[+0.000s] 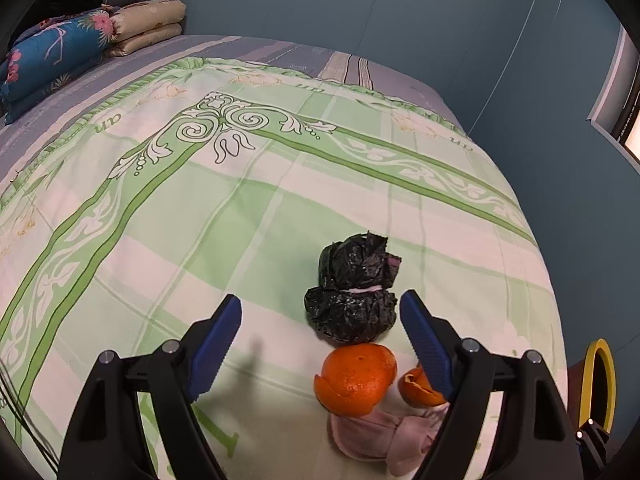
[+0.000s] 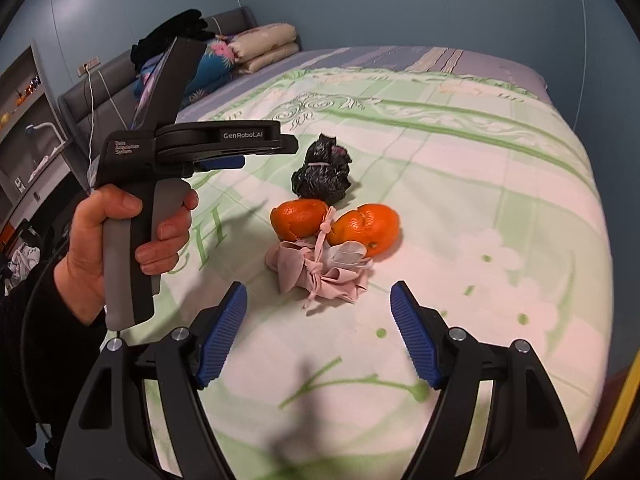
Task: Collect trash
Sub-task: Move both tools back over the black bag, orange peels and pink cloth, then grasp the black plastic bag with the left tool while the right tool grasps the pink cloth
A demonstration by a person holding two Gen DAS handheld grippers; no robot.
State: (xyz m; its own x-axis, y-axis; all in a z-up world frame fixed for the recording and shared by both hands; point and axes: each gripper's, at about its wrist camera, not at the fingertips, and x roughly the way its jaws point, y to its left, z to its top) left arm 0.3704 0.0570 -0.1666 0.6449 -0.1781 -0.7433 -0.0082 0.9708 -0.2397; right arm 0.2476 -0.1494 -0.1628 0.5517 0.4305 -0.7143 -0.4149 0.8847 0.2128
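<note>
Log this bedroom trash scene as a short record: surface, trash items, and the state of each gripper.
surface: green patterned bedspread
trash 1: crumpled black plastic bag, tied with a pink band
trash 2: two orange peel pieces
trash 3: crumpled pink cloth, nearest the right gripper
left gripper: open, above the bed
right gripper: open, empty

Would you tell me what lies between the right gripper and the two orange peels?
The crumpled pink cloth, touching both orange peels; bare bedsheet nearer the right gripper, per the right wrist view.
</note>
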